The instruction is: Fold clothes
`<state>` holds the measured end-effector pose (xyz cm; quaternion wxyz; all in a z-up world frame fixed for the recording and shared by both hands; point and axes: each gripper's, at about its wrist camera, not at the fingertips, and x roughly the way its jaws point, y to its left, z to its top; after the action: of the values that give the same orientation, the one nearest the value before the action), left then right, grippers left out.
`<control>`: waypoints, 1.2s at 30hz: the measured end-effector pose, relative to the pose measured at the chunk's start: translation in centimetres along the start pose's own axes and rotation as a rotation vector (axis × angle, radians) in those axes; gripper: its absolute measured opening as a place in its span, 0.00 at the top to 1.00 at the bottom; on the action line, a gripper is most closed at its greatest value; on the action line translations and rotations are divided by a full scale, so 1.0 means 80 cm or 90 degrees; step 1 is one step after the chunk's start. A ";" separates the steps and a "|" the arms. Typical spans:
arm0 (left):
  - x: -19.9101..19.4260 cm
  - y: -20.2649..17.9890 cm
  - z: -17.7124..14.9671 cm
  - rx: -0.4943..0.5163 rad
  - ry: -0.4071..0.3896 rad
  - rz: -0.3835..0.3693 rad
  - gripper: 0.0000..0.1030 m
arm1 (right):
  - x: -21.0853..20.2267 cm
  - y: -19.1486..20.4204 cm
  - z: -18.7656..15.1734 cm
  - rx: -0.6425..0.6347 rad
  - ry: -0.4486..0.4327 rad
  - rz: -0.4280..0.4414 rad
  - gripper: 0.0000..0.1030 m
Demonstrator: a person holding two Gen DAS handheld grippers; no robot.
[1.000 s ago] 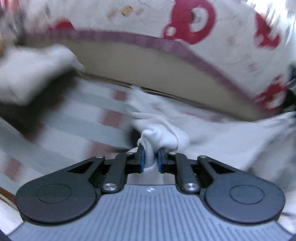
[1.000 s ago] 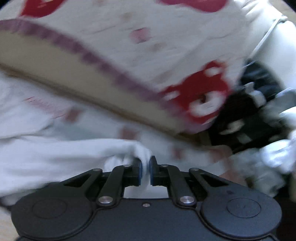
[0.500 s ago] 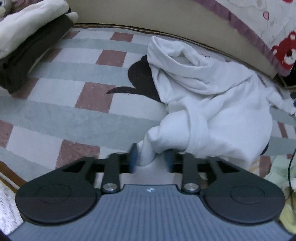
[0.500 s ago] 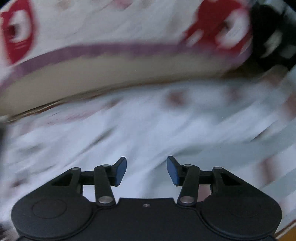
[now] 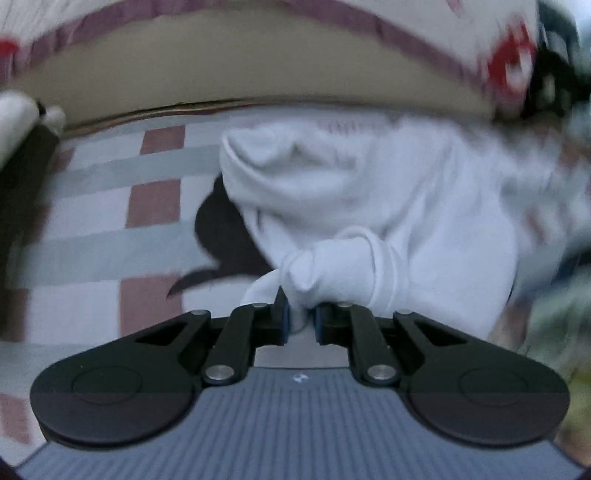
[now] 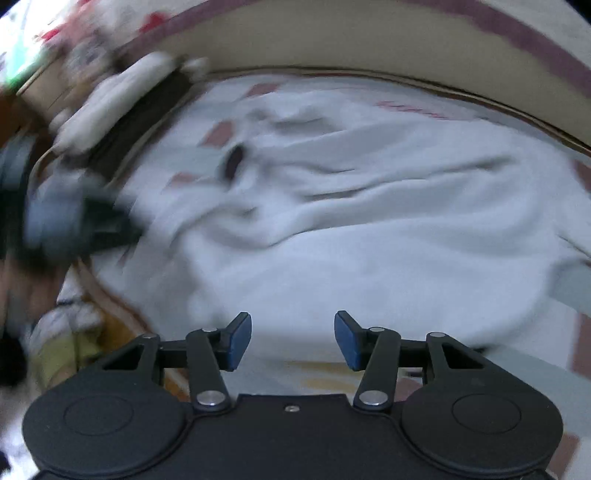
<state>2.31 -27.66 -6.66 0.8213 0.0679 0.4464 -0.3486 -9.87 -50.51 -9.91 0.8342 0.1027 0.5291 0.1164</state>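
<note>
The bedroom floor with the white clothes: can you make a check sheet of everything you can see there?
Surface: checked rug with grey stripes, reddish squares and a black shape.
Job's things: crumpled white fabric garment, spread across the rug.
Clutter: folded cream and dark brown pile at the rug's edge; pale yellowish cloth, blurred.
Grippers: left gripper has its jaws shut on a bunched bit of the garment; right gripper has its jaws open, holding nothing, just short of the garment's near edge.
Cables: nothing seen.
Surroundings: beige bed side with a white, red-patterned, purple-edged cover behind the rug.
</note>
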 end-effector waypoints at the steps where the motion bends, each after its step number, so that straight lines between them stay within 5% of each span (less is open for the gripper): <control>1: 0.007 0.012 0.006 -0.026 -0.012 -0.008 0.88 | 0.013 0.007 0.004 -0.015 0.007 -0.007 0.46; 5: 0.046 0.048 0.019 -0.069 -0.014 0.073 0.87 | 0.067 0.033 0.021 -0.073 0.037 -0.033 0.47; 8: 0.057 0.069 0.018 -0.099 -0.008 0.081 0.86 | 0.107 0.052 0.033 -0.116 0.058 -0.053 0.47; 14: 0.044 0.087 0.013 -0.105 -0.014 0.128 0.59 | 0.109 0.037 0.041 -0.197 -0.085 -0.200 0.66; 17: 0.031 0.093 0.009 -0.121 -0.027 0.120 0.59 | 0.104 -0.001 0.051 -0.090 -0.081 -0.250 0.67; 22: 0.030 0.066 -0.009 -0.051 0.018 0.084 0.53 | 0.084 -0.091 0.051 0.207 -0.102 -0.143 0.73; 26: 0.038 0.023 -0.018 0.091 0.020 0.160 0.47 | 0.077 -0.119 0.028 0.372 -0.083 -0.016 0.58; 30: 0.054 0.012 -0.019 0.148 0.011 0.226 0.42 | 0.078 -0.100 -0.004 0.436 -0.042 0.070 0.49; 34: 0.078 0.030 -0.010 0.101 0.007 0.209 0.42 | 0.103 -0.082 0.001 0.409 -0.021 0.069 0.49; 35: 0.085 0.033 -0.008 0.093 0.008 0.204 0.42 | 0.107 -0.075 0.005 0.390 -0.027 0.061 0.50; 36: 0.091 0.034 -0.008 0.088 0.015 0.198 0.45 | 0.109 -0.062 0.011 0.332 -0.020 0.033 0.83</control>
<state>6.15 -29.08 -13.27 0.8533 0.1966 0.4152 -0.2467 -5.06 -52.66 -18.46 0.7843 0.3296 0.5256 -0.0041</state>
